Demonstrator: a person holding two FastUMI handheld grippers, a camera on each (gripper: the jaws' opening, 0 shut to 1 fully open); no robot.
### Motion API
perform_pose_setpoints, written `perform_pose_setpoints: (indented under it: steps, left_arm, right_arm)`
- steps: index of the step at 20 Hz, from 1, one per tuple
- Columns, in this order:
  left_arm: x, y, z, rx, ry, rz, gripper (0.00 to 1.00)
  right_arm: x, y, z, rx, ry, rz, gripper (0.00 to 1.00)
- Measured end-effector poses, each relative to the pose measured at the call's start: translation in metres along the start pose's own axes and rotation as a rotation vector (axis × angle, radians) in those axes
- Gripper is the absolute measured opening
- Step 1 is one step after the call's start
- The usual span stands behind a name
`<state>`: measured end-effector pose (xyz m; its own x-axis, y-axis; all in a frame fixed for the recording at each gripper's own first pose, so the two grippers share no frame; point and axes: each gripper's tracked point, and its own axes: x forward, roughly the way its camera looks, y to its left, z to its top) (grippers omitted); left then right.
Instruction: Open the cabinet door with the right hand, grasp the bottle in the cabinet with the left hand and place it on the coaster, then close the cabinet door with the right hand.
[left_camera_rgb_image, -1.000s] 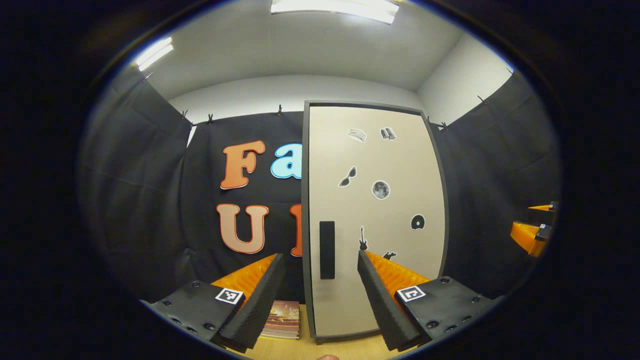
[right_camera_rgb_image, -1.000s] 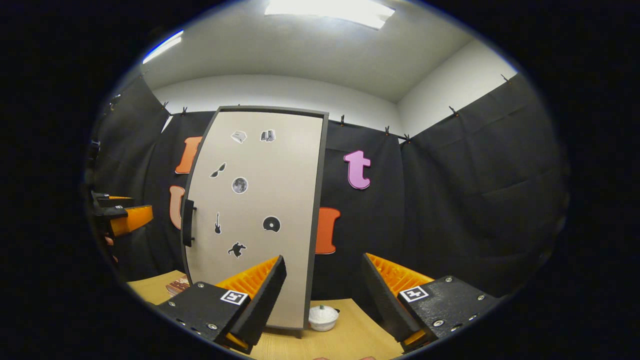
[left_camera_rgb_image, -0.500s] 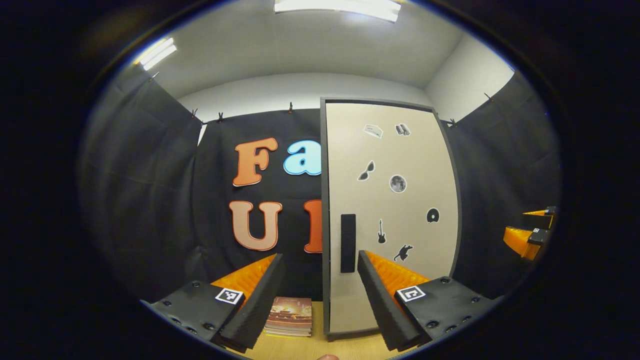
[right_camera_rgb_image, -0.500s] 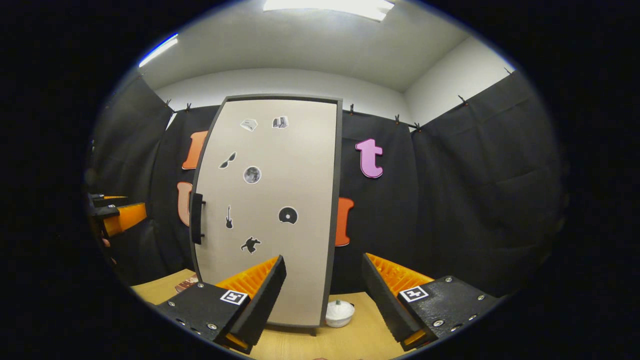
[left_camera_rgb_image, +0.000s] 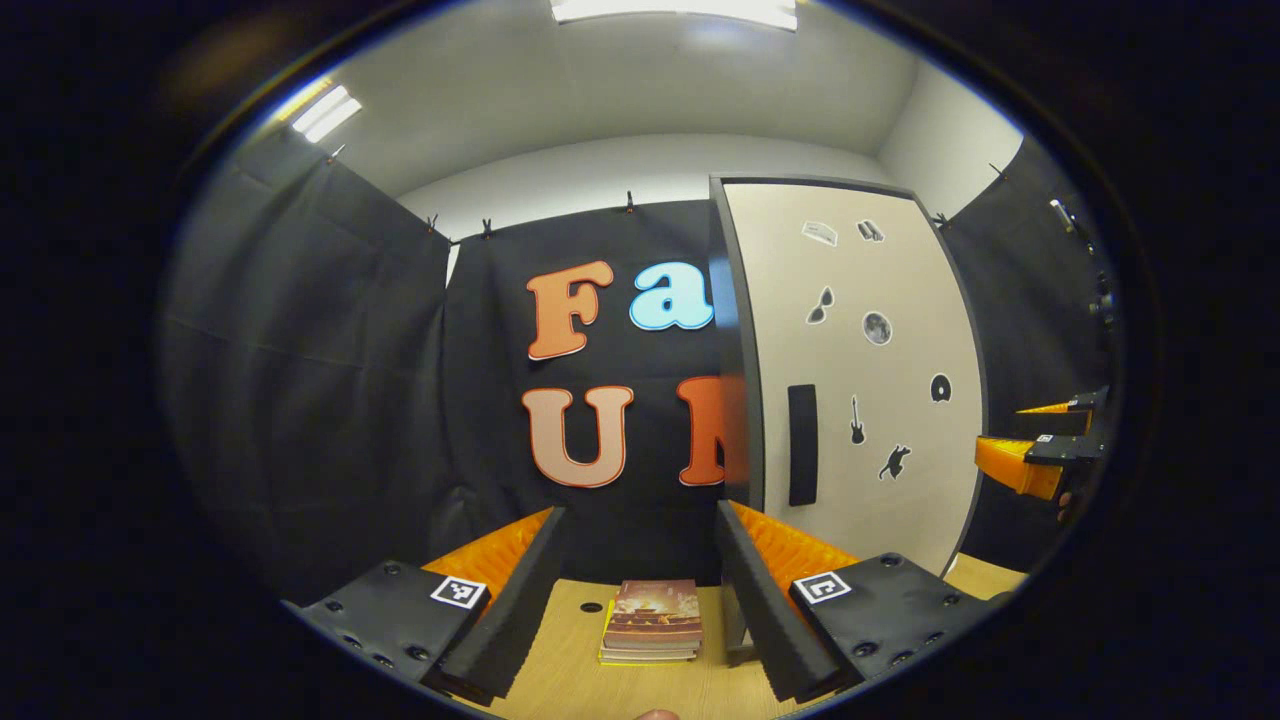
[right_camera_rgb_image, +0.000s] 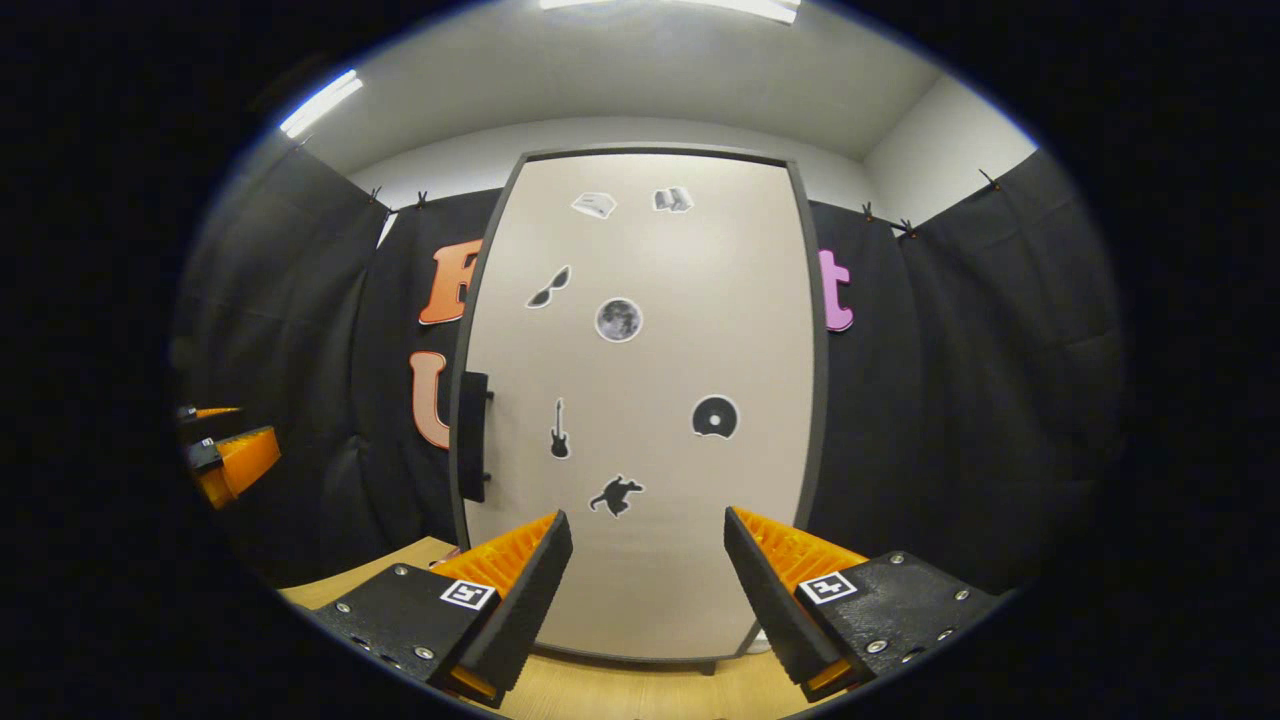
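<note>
A small stack of books (left_camera_rgb_image: 652, 622) is lying flat on the wooden table (left_camera_rgb_image: 570, 680), toward its far edge, near the black cloth wall (left_camera_rgb_image: 330, 380). Strip lights (left_camera_rgb_image: 318, 105) are glowing on the ceiling (left_camera_rgb_image: 600, 90). Clips (left_camera_rgb_image: 628, 202) are holding the top edge of the cloth against the white room wall (left_camera_rgb_image: 620, 170) behind it.

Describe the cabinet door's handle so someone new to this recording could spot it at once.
Find the tall beige cabinet door with a dark frame, standing on the wooden table before the black cloth wall. The handle is a dark upright bar at the door's left edge, at about mid-height. Unlike the small flat stickers scattered across the door, it is long, plain and stands out from the surface.
</note>
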<state>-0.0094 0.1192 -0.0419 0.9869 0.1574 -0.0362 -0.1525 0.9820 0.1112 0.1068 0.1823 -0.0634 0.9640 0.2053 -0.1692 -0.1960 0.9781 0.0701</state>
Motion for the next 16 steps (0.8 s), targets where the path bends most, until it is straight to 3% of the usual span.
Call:
perform_pose_setpoints:
  steps: [2, 3, 8, 16]
  left_arm:
    - [-0.001, 0.022, -0.007, 0.020, 0.017, 0.026, 0.96]
    - [-0.002, 0.032, -0.010, 0.028, 0.021, 0.040, 0.96]
    - [0.001, 0.084, -0.020, 0.037, 0.037, 0.091, 0.96]
    - [0.008, 0.130, -0.037, 0.034, 0.072, 0.123, 0.96]
  right_arm:
    - [0.021, 0.033, 0.000, 0.008, 0.013, 0.046, 0.99]
    - [0.032, 0.047, 0.001, 0.013, 0.020, 0.062, 0.94]
    - [0.085, 0.098, -0.005, 0.051, 0.090, 0.084, 0.93]
    - [0.130, 0.126, -0.012, 0.107, 0.170, 0.056, 0.78]
